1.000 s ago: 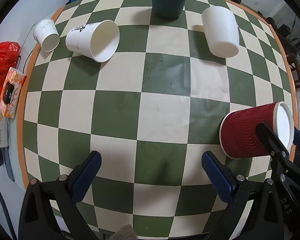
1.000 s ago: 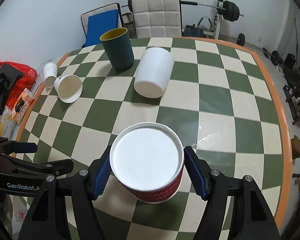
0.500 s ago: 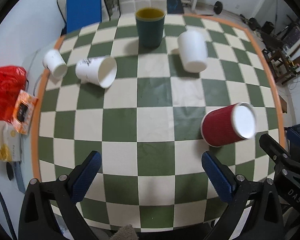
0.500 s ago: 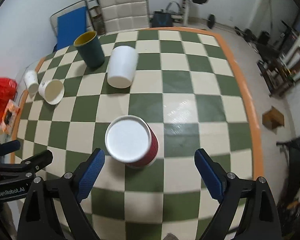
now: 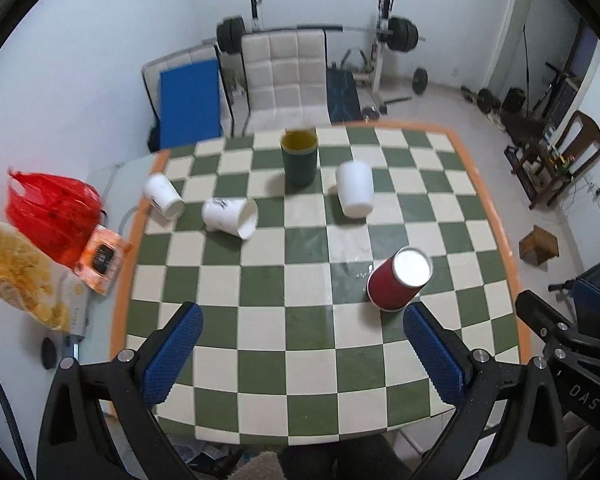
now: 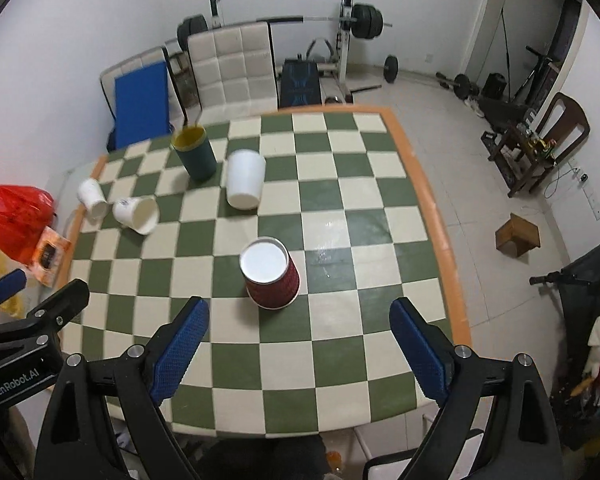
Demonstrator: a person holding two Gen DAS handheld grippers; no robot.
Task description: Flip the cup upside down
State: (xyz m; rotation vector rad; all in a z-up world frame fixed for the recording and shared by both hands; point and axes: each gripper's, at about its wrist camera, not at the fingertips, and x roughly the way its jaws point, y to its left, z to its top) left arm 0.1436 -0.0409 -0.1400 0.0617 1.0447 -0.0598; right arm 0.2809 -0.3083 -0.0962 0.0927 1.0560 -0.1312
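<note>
Left wrist view: left gripper (image 5: 300, 354) has its blue-padded fingers (image 5: 172, 356) spread wide, nothing btwn them but the green-and-cream checkered table (image 5: 260, 292). The red ribbed paper cup (image 5: 396, 282) stands mouth-down on the table, white base up, just beyond the right-hand finger tip and slightly inboard of it, not touching either pad. Further out ahead of the fingers: dark green cup w/ yellow inside (image 5: 299, 157), upright; a white paper cup (image 5: 355, 194) to its right, base up; a printed white paper cup (image 5: 230, 216) lying on its side ahead of the left-hand finger; a small white cup (image 5: 163, 197) on its side near the table's left edge. Red plastic bag (image 5: 48, 212) off the table, far left.

Right wrist view: right gripper (image 6: 300, 346) also wide apart, holding nothing. Red cup (image 6: 270, 274) sits ahead of the gap, nearer the left-hand finger (image 6: 180, 350), clear of both pads, mouth down on the table (image 6: 340, 320). Green cup (image 6: 194, 154) and the base-up white cup (image 6: 244, 185) well beyond it; the two tipped white cups (image 6: 136, 215) (image 6: 92, 197) far ahead-left. The left gripper's black frame shows at the left edge.
</note>
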